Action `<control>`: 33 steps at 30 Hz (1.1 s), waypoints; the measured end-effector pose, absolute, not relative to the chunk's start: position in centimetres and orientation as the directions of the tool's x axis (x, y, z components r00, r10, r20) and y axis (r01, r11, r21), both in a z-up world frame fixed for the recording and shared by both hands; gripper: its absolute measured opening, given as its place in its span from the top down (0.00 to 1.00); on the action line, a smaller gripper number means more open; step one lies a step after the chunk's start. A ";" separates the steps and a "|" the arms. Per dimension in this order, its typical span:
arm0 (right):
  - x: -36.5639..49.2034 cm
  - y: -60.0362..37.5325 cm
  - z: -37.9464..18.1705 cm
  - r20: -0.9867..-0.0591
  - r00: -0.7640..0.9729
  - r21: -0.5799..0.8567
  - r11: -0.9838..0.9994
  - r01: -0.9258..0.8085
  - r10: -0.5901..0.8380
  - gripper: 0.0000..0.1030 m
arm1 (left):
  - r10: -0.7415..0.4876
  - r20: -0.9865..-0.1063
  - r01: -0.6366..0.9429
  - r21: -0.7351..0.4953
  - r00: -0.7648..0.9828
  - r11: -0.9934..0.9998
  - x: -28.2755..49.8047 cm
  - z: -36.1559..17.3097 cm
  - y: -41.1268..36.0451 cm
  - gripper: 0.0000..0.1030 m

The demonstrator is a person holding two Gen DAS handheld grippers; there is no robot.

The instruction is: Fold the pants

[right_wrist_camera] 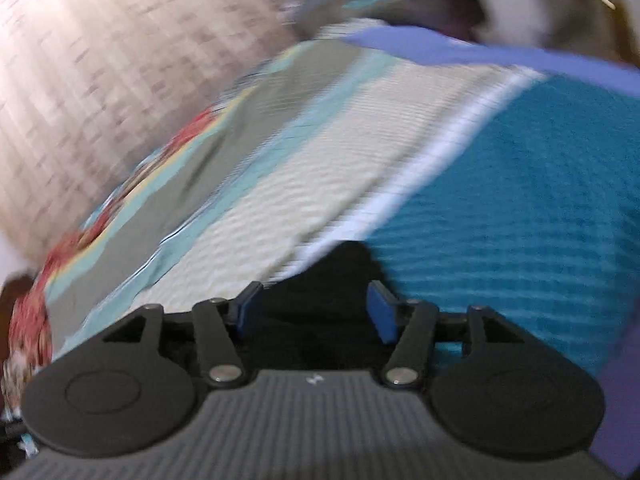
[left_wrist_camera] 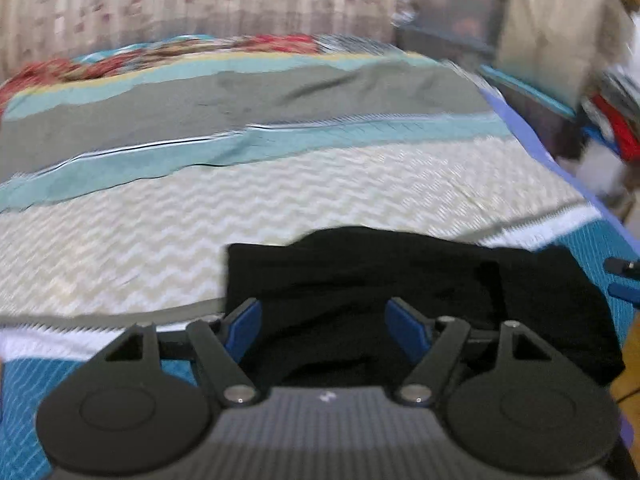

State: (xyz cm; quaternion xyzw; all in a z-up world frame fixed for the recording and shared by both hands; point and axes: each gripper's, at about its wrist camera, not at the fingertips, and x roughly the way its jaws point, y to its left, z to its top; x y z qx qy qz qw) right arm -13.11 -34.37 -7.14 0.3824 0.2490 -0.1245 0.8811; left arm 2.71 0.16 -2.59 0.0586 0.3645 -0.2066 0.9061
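Note:
The black pants point(left_wrist_camera: 380, 276) lie folded into a compact bundle at the near right part of the bed. My left gripper point(left_wrist_camera: 325, 322) is open, its blue pads apart just above the near edge of the bundle. In the right wrist view a corner of the black pants point(right_wrist_camera: 340, 272) shows between and below the blue pads. My right gripper point(right_wrist_camera: 314, 308) is open over it, tilted, and that view is blurred by motion. The tip of the right gripper point(left_wrist_camera: 624, 276) shows at the far right edge of the left wrist view.
The bed has a striped cover point(left_wrist_camera: 240, 200) in cream zigzag, teal, grey and floral bands. A curtain point(left_wrist_camera: 200, 0) hangs behind it. Plastic storage boxes point(left_wrist_camera: 460, 12) and a beige pillow point(left_wrist_camera: 552, 28) stand at the far right. The bed's right edge point(left_wrist_camera: 560, 168) drops to the floor.

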 end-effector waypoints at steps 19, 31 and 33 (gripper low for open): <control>-13.8 -33.0 -8.2 -0.468 0.874 0.641 0.731 0.234 0.130 0.82 | -0.336 -0.758 0.532 0.018 0.559 0.846 3.7 0.1 -10.0 0.31; -15.5 -36.9 -9.5 -0.393 0.911 0.734 0.639 0.230 0.124 0.23 | -0.225 -0.885 0.567 0.053 0.409 0.822 5.2 -7.8 -18.7 0.39; -14.3 -38.5 -8.5 -0.379 0.918 0.730 0.646 0.222 0.114 0.21 | -0.246 -0.878 0.561 0.032 0.412 0.827 5.1 -7.7 -18.5 0.45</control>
